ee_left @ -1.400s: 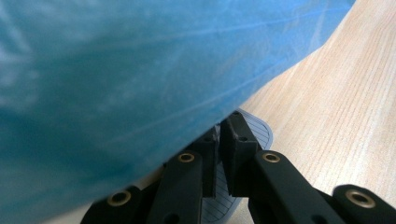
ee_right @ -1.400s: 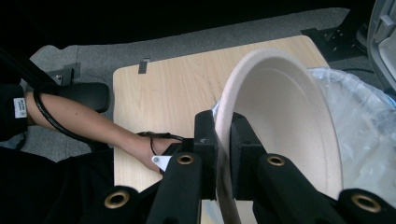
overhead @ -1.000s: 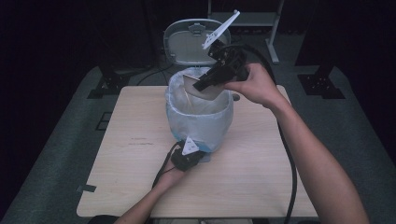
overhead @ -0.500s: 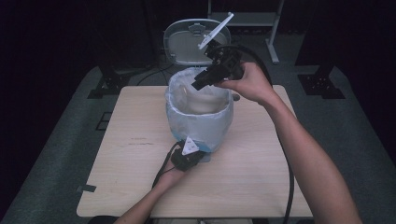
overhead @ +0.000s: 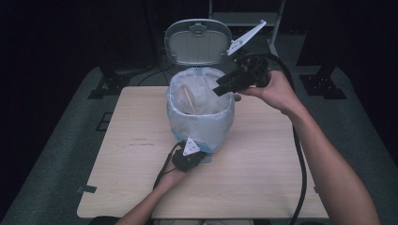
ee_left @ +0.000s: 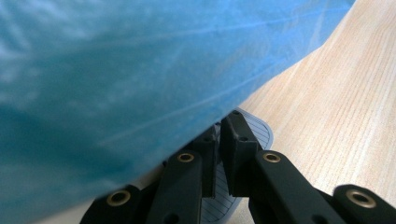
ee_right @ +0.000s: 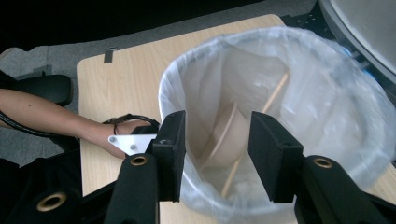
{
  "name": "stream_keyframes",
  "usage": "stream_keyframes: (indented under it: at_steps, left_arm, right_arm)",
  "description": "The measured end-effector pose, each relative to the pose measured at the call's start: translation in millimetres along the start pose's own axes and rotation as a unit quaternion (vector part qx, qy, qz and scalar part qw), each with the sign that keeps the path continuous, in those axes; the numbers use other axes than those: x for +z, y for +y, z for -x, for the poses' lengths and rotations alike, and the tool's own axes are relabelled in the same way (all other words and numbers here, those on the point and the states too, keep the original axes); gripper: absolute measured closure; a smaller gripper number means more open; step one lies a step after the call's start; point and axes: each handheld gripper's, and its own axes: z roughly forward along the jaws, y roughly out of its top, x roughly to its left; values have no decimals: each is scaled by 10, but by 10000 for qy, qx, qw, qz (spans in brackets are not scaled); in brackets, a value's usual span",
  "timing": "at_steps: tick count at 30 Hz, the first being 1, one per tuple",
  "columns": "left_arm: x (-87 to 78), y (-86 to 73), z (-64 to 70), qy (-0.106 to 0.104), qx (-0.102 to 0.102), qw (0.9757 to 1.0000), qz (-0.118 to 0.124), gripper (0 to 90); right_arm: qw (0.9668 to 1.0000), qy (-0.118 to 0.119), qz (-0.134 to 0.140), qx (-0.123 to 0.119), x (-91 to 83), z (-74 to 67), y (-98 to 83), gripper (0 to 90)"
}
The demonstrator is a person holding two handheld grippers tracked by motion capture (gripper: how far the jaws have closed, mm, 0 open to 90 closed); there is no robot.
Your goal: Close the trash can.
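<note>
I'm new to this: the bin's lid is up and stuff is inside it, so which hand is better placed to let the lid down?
Probably the left: the left gripper presses the pedal at the bin foot; easing off should drop the lid. The right gripper hangs open by the rim.

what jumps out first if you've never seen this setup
A small pedal bin lined with a pale blue bag stands mid-table, its lid flipped up behind it. The right tongs hang open at its rim, with a tan bowl and a wooden stick lying inside. The left tongs sit shut on the pedal at the bin's foot.
</note>
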Motion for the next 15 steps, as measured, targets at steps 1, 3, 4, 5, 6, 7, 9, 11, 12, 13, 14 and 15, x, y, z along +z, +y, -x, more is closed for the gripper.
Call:
stream_keyframes:
  at_steps: [1,3,4,5,6,7,9,11,12,13,14,15]
  left_arm:
    - [0,0,0,3,-2,10000,1,850]
    - [1,0,0,9,-4,10000,6,846]
    - [1,-1,-2,7,0,10000,7,843]
    - [1,-1,-3,6,0,10000,8,843]
    - [0,-1,-3,6,-3,10000,8,841]
    - [0,-1,-5,13,-2,10000,11,836]
    - [-1,-1,-6,16,4,10000,13,832]
    - [-4,-1,-10,22,14,10000,7,821]
    - [-8,-2,-14,20,14,10000,-7,812]
    - [-8,-2,-14,20,14,10000,-7,809]
    - [-9,-4,-17,1,3,10000,5,809]
    - [-12,-6,-19,-15,-22,10000,1,808]
  right_arm:
    - [10000,-8,28,39,-28,11,-47,536]
    - [9999,-57,71,58,-68,22,-124,519]
    - [9999,-78,77,75,-83,27,-153,510]
    - [9999,-85,95,100,-101,36,-195,507]
    - [9997,-130,140,169,-141,52,-295,494]
    - [9996,-140,156,194,-154,58,-328,489]
    - [9995,-154,183,220,-172,66,-373,481]
    - [9989,-211,259,318,-204,74,-477,463]
    - [9987,-227,281,355,-219,84,-565,446]
    - [9987,-227,281,355,-219,84,-565,446]
    - [9985,-254,292,383,-224,86,-617,446]
    - [9984,-264,288,403,-228,91,-670,446]
